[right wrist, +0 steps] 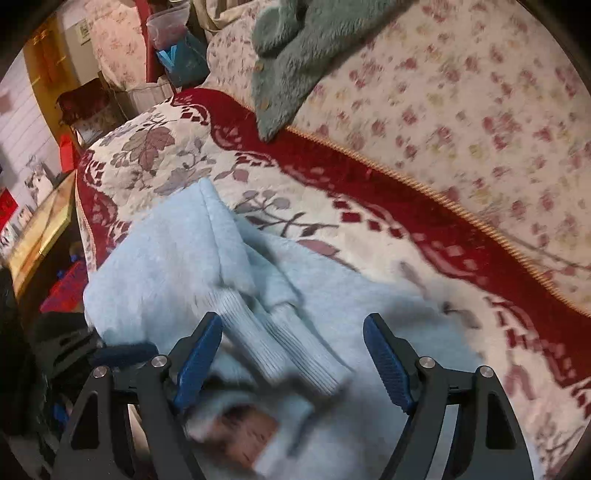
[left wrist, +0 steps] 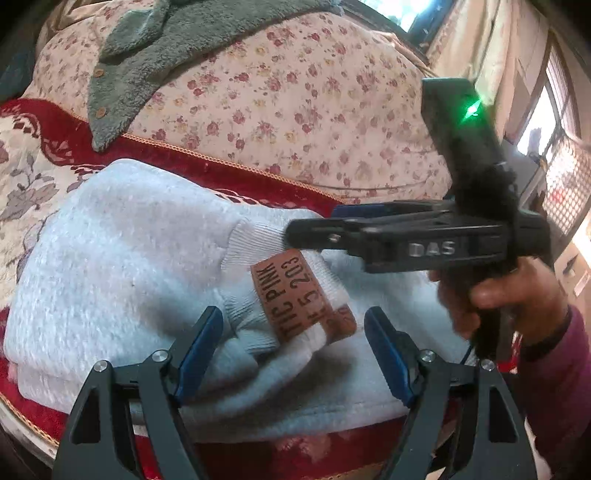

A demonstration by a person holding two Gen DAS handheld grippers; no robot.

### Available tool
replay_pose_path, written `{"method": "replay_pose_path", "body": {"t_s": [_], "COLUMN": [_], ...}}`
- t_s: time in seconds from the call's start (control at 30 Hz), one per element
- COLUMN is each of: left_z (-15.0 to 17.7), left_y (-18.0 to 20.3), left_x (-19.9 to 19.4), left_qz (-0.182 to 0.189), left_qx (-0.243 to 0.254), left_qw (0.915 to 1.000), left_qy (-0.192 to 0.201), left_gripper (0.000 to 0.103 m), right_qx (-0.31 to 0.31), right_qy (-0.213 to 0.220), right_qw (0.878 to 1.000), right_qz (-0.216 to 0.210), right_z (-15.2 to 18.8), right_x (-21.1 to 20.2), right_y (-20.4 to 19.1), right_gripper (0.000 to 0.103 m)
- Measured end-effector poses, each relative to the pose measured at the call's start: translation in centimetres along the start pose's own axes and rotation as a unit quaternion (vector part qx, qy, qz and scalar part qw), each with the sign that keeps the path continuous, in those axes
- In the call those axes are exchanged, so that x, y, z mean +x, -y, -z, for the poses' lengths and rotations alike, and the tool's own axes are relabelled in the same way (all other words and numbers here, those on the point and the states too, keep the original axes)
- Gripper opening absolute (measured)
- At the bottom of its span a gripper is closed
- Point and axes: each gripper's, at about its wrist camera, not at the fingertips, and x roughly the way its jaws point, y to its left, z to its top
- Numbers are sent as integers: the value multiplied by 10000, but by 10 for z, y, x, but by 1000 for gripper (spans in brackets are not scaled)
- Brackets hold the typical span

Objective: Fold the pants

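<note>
Right now the pale blue pants (left wrist: 122,258) lie folded in a bundle on the red floral bedspread (left wrist: 55,140), ribbed cuffs (right wrist: 295,350) and brown patch (left wrist: 295,295) on top. Left tongs (left wrist: 295,354) and right tongs (right wrist: 293,354) both hover released above them, gripping nothing.

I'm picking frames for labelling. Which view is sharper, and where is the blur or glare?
Left wrist view: sharper; the brown patch on the pants is readable, window blown out, right gripper slightly smeared. Right wrist view: motion-blurred, worst on the cuffs and floral quilt.
</note>
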Motion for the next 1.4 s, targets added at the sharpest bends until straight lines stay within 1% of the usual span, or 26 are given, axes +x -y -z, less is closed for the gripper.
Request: {"method": "replay_pose_path", "body": {"t_s": [0.07,0.17,0.23,0.3,0.37,0.4,0.43,0.53,0.6,0.7,0.77,0.87,0.97,1.0,1.03,1.13,1.2,1.4], "left_z": [-1,-3,-9,-13,-11,-9,-6,-3,-5,-11,-15,-20,-24,-25,-26,-28,-29,-28], "left_y": [3,3,3,2,2,3,6,20,25,33,39,49,59,63,67,84,90,103], "left_x": [-2,-6,-3,7,22,29,35,38,35,25,23,21,19,18,17,15,18,30], "left_qz": [-147,-74,-56,-15,73,145,92,-174,-209,-334,-402,-532,-626,-589,-537,-556,-479,-371], "left_qx": [115,57,32,30,9,8,66,430,419,389,446,526,569,593,645,910,965,1006], "left_qw": [9998,9998,9998,9999,9999,9997,9997,9987,9987,9987,9982,9972,9964,9965,9965,9942,9941,9942], "left_qy": [82,163,188,145,-96,-185,-238,-204,-195,-80,-67,-55,15,44,64,129,102,-20], "left_gripper": [78,78,80,81,81,81,81,81,81,81,84,85,86,86,86,89,89,89], "right_qx": [-2,124,335,498,766,883,1052,1419,1580,1777,1966,2229,2351,2365,2387,2476,2525,2840], "right_qy": [-117,-356,-481,-344,-82,-31,33,204,270,321,413,513,507,516,526,428,372,372], "right_qw": [9999,9989,9977,9976,9967,9958,9943,9896,9870,9836,9796,9732,9703,9698,9691,9673,9662,9574], "right_qz": [14,285,341,341,248,225,187,92,70,34,-90,-241,-263,-286,-317,-352,-356,-350], "right_z": [4,12,18,23,33,37,42,64,80,103,119,136,153,159,166,183,191,215], "right_x": [-2,11,14,2,-21,-27,-35,-57,-69,-84,-97,-109,-117,-120,-123,-125,-125,-133], "right_y": [6,20,29,35,42,43,46,52,53,53,54,53,50,49,46,43,43,47], "right_gripper": [83,83,83,83,83,83,83,83,83,83,83,84,86,86,87,89,89,92]}}
